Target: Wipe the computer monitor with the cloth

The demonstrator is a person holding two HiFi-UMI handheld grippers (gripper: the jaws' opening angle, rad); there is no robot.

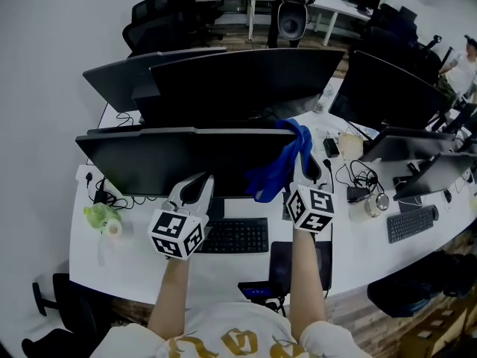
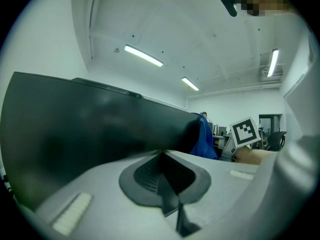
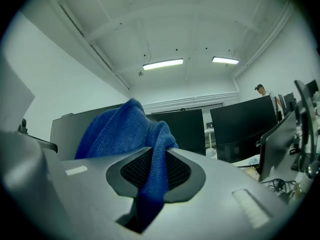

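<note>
In the head view, the blue woven cloth hangs over the upper right corner of the wide black flat computer monitor, held by the right gripper. In the left gripper view, the left gripper is pressed together and empty, near the screen. In the right gripper view, the jaws pinch only a thin fold, which dragging across the screen could pull free.

Left gripper held forward, jaws closed, empty; right gripper alongside, jaws clamped on blue cloth.
</note>
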